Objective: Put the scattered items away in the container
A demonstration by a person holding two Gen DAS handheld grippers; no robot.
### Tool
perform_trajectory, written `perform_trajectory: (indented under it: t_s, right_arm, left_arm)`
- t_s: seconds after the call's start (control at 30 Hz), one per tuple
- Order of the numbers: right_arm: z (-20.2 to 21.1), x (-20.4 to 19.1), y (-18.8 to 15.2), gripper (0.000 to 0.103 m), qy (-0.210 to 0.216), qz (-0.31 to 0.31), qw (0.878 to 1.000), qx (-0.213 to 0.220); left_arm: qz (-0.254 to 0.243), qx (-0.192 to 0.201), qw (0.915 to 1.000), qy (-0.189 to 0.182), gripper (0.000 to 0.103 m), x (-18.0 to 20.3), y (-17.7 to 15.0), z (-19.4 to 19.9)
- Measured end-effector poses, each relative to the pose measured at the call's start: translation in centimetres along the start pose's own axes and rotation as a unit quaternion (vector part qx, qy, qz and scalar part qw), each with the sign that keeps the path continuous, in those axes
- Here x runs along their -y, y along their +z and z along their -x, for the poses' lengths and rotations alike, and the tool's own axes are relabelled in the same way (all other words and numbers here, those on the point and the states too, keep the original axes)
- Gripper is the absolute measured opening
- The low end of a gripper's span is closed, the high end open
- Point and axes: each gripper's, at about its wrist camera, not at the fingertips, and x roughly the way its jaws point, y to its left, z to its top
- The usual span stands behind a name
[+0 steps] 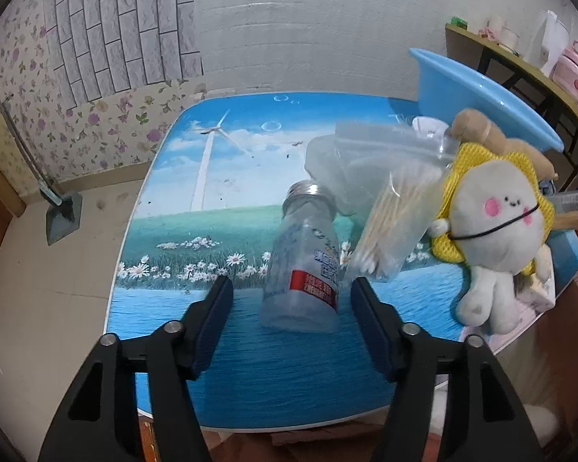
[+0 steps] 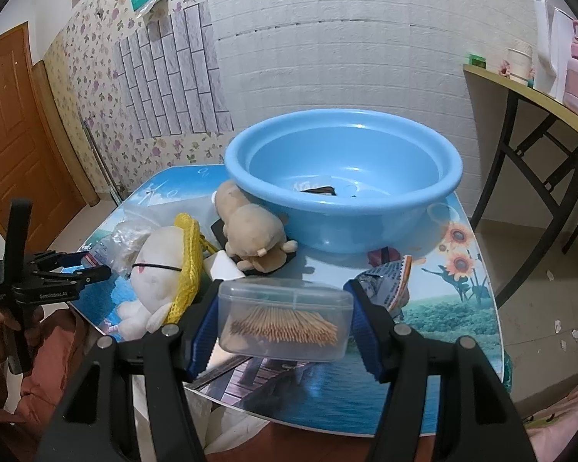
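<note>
Left gripper (image 1: 291,288): angled down, jaws apart either side of the lying bottle (image 1: 302,269), not touching.
Right gripper (image 2: 283,308): tilted down, clamped on toothpick box (image 2: 285,321).
Basin (image 2: 424,208): beyond the box.

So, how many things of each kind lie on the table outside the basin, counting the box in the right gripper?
Plush toys: 2 (white, brown)
Bottles: 1
Swab bags: 1
Toothpick boxes: 1
Patterned packets: 1
Total: 6
</note>
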Motion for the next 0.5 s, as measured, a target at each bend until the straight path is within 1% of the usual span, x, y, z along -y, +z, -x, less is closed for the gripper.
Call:
perform_trajectory:
  t_s: [0.03, 0.1, 0.2, 0.27, 0.4, 0.5]
  right_arm:
    - [0.0, -0.1, 0.0, 0.061, 0.000, 0.000, 1.000, -0.001]
    - [-0.1, -0.1, 0.0, 0.061, -0.001, 0.001, 1.000, -0.002]
    - [-0.1, -0.2, 0.1, 0.061, -0.001, 0.002, 1.000, -0.002]
    - [-0.1, -0.3, 0.1, 0.061, -0.002, 0.002, 1.000, -0.003]
    - [0.0, -0.4, 0.1, 0.061, -0.004, 0.002, 1.000, -0.001]
    - [0.0, -0.3, 0.1, 0.061, -0.005, 0.001, 1.000, 0.001]
  left_arm:
    - [-0.003, 0.004, 1.0000, 0.004, 0.051, 0.0, 0.0, 0.0]
    - [-0.014, 0.006, 0.9999, 0.004, 0.048, 0.3, -0.1, 0.0]
    - [-0.027, 0.010, 0.9996, 0.002, 0.040, 0.7, -0.1, 0.1]
    - [-0.029, 0.021, 0.9993, 0.006, 0.039, 0.8, -0.1, 0.5]
    - [-0.010, 0.043, 0.9990, 0.005, 0.039, 0.2, 0.2, 1.8]
    - [-0.004, 0.057, 0.9983, 0.010, 0.039, -0.1, 0.5, 2.8]
